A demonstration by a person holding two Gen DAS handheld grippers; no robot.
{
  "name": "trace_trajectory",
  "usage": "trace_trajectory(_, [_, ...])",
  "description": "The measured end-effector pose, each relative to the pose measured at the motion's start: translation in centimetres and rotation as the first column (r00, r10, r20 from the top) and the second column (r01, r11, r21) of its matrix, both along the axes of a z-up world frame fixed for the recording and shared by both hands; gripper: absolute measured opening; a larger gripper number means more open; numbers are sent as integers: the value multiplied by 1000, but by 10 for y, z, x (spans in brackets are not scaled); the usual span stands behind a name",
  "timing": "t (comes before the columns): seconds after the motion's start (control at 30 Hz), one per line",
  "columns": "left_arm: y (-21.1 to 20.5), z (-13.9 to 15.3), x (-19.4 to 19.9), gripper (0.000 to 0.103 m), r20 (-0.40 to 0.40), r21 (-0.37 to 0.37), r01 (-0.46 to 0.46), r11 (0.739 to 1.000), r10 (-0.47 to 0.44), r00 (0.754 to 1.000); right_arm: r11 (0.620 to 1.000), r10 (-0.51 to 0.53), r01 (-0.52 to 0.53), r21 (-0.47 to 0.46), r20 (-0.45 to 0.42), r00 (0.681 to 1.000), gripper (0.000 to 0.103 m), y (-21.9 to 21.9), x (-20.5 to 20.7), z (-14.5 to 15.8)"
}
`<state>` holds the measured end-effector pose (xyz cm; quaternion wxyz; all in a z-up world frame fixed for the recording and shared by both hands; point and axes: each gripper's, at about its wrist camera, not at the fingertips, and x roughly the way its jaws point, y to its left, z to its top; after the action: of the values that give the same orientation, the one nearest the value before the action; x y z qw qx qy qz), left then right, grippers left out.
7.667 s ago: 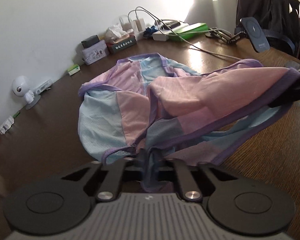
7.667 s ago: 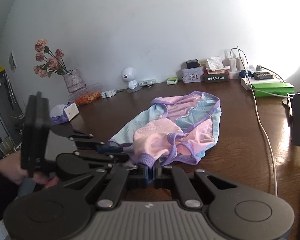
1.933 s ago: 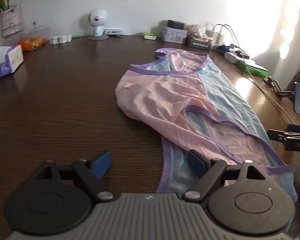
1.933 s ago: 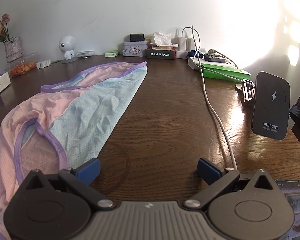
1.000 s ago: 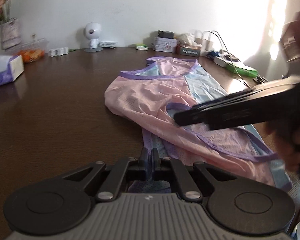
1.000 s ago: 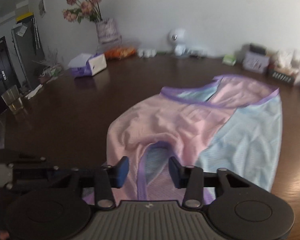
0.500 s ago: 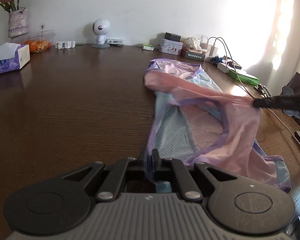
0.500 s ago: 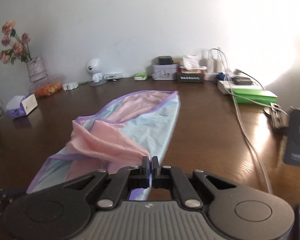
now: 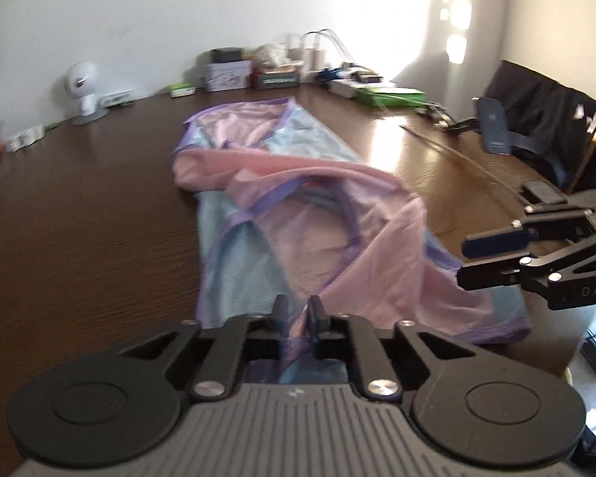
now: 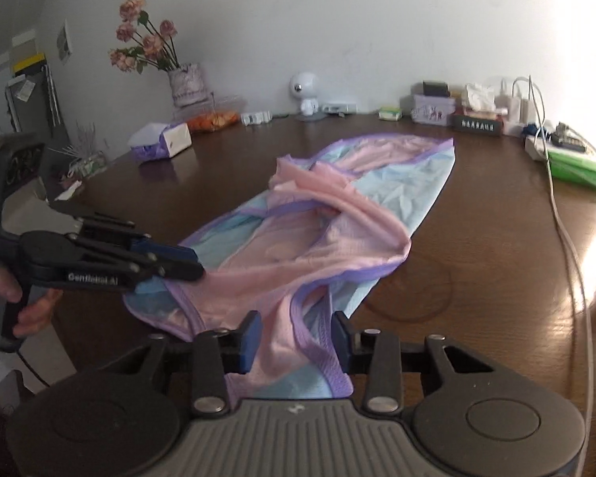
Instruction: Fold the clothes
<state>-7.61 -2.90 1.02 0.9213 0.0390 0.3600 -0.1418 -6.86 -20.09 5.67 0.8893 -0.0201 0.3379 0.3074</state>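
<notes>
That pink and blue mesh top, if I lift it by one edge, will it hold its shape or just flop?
The top will probably flop: it already lies in soft bunched folds. It looks thin and light, so it should lift easily. Where the left gripper pinches its hem, the cloth drapes, so expect sagging between hold points.

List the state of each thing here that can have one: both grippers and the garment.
left gripper: shut on the garment's near hem.
right gripper: jaws opening, fabric lying loose between them.
garment: on the table, pink layer folded loosely across the blue, rumpled, fold not flat.
</notes>
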Motion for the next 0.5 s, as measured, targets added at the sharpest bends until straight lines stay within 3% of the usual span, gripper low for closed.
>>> trace_trajectory(0.03, [2, 0, -4, 6, 6, 5, -19, 1000, 19, 1000, 1000, -13, 13, -18, -15, 1000, 2, 4, 3, -5])
trace_trajectory(0.1, [7, 2, -13, 6, 27, 9, -49, 999, 48, 998, 998, -44, 45, -36, 26, 999, 0, 8, 2, -6])
trace_trajectory(0.2, [10, 6, -28, 12, 51, -9, -84, 996, 84, 995, 984, -177, 177, 6, 58, 982, 0, 0, 9, -2])
trace_trajectory(0.23, [10, 7, -32, 20, 54, -5, -79, 997, 79, 995, 974, -227, 226, 20, 85, 970, 4, -3, 11, -1])
trace_trajectory(0.33, [6, 16, -53, 46, 100, 34, -17, 999, 14, 995, 976, -216, 212, 40, 114, 970, 10, -11, 2, 7])
trace_trajectory(0.43, [-3, 19, -68, 47, 115, 102, 55, 993, -67, 991, 994, -110, 105, 42, 156, 982, 35, -15, -21, 16])
trace_trajectory(0.5, [-9, 15, -67, 47, 107, 146, 79, 986, -95, 990, 1000, -13, 12, 4, 176, 984, 36, -9, -38, 15])
